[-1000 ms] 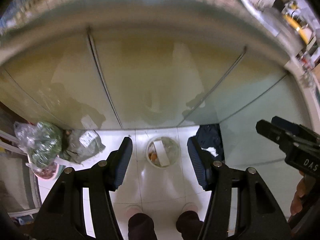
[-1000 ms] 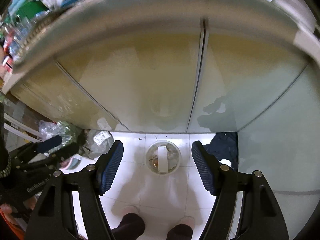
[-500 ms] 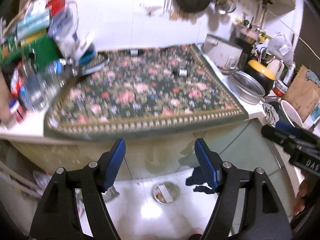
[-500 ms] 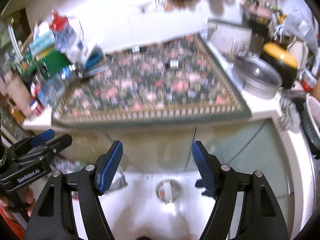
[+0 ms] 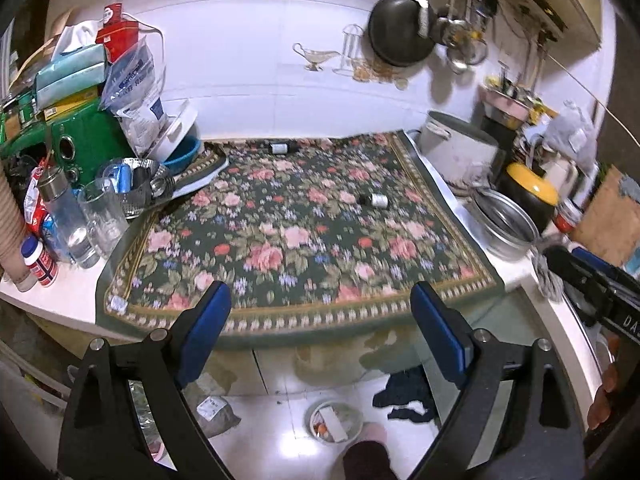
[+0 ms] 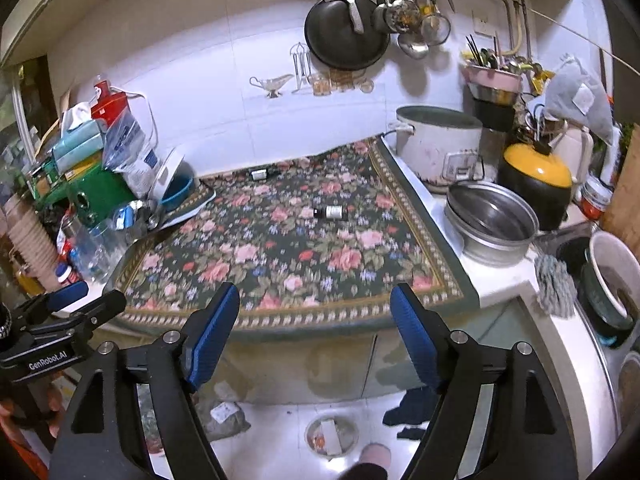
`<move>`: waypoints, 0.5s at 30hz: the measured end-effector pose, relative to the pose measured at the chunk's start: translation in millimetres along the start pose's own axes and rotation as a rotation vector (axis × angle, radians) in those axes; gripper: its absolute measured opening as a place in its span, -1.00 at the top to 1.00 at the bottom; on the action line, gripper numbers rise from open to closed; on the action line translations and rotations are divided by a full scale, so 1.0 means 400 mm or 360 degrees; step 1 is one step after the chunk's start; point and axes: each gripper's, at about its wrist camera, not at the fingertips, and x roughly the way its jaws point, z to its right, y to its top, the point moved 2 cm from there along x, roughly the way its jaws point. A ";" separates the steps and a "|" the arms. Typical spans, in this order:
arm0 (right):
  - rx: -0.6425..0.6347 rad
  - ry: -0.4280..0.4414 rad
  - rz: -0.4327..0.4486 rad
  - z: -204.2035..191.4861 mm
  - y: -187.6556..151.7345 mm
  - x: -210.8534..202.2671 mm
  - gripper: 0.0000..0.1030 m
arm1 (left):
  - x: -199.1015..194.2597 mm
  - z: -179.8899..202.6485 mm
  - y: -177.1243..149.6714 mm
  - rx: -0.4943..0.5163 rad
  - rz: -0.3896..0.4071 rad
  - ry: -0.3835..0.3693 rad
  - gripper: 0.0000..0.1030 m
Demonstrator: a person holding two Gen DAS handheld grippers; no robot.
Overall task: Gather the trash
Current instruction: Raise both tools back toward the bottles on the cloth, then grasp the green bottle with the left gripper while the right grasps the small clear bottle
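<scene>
Bottles (image 5: 374, 200) (image 5: 279, 147) lie mid-frame on the floral tabletop (image 5: 280, 240); both grippers (image 5: 320, 332) (image 6: 314, 328), jaws apart and empty, have swung up from the floor bin (image 5: 335, 420), ready to reach.

Cloth (image 5: 304, 236): dark green, pink and red roses, gold patterned border. Both bottles (image 6: 331, 212) (image 6: 259, 174) dark with white labels; bin (image 5: 335, 420) white, floor (image 5: 272, 436) white tile. Pads (image 5: 206, 332) blue on black arms; cooker lid (image 6: 536, 166) yellow, box (image 5: 86, 136) green.
</scene>
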 end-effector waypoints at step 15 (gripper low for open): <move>-0.0291 0.0224 -0.0183 0.135 0.235 0.320 -0.46 | 0.277 0.105 0.282 -0.0199 0.0051 0.0216 -0.79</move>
